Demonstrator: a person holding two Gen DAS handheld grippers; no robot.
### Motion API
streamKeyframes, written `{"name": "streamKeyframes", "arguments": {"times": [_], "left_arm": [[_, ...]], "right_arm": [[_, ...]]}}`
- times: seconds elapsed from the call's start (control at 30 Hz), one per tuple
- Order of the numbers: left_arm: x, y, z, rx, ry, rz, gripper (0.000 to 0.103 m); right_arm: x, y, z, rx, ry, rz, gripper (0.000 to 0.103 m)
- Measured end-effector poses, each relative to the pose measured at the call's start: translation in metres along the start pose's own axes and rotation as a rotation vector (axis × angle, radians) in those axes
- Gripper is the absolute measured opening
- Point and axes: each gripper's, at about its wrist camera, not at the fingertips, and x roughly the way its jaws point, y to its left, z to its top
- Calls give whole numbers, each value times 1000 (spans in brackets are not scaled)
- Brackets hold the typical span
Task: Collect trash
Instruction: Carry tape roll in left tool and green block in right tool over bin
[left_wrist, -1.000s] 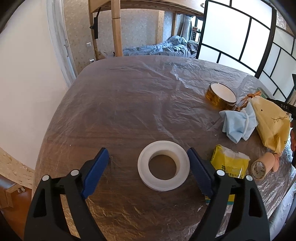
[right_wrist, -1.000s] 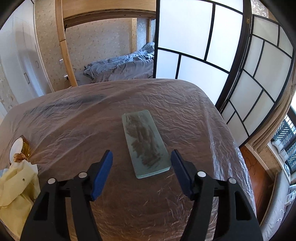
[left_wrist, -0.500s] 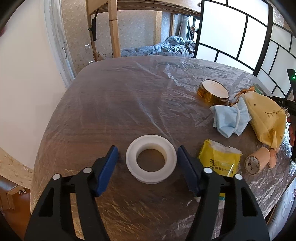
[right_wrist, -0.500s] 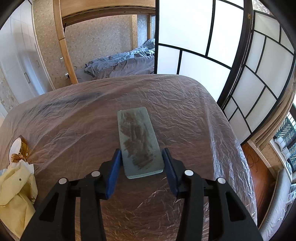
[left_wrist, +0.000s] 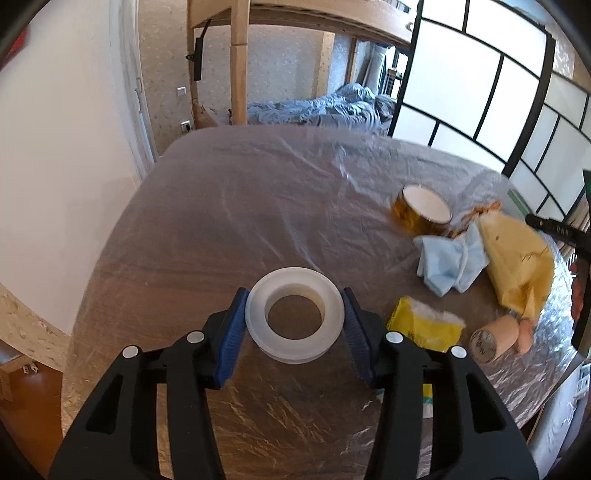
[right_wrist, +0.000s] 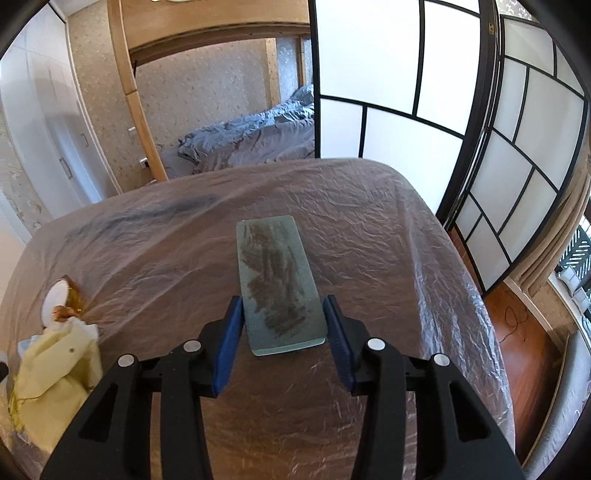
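Note:
A white tape roll (left_wrist: 294, 314) sits between the blue pads of my left gripper (left_wrist: 294, 325), which is shut on its sides; the roll looks lifted slightly off the table. A flat grey-green block with dark smears (right_wrist: 279, 288) lies lengthwise between the pads of my right gripper (right_wrist: 283, 328), which is shut on its near end. Both are over a wooden table covered in clear plastic film (left_wrist: 240, 221).
To the right in the left wrist view lie a yellow tissue pack (left_wrist: 421, 325), a blue cloth (left_wrist: 448, 264), a yellow bag (left_wrist: 517, 266), a small cardboard tube (left_wrist: 493, 338) and an amber tape roll (left_wrist: 421, 210). The yellow bag (right_wrist: 59, 373) shows left in the right wrist view. The table edge is at right.
Both grippers have closed from wide open: the left onto the white tape roll, the right onto the grey-green block. Both views have risen a little.

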Motion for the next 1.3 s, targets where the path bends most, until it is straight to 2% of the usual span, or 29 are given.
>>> {"name": "streamKeyframes", "arguments": {"times": [0.27,0.43,0.7,0.83,1.0,1.3], "left_arm": [[-30,-11,5,4,-58,0,51],[-38,-20,2,-1,-60,0,51],[-61,-43,-23,-3,-67,3,51],[-75,-53,-43,-4,-68,-17,51],[-98,-69,-70,42,-72,-42,51],[-111,-84,-131,110,-12,-108,51]], "right_arm": [[-39,9,-13,-32,-38,39,44],[-55,17,-25,-45,-32,44,44],[-94,33,-56,-90,-49,75,44],[-118,39,-83,-77,-51,97,44],[-158,51,-121,-95,-67,99,44],[-208,78,-218,-94,-39,101,44]]}}
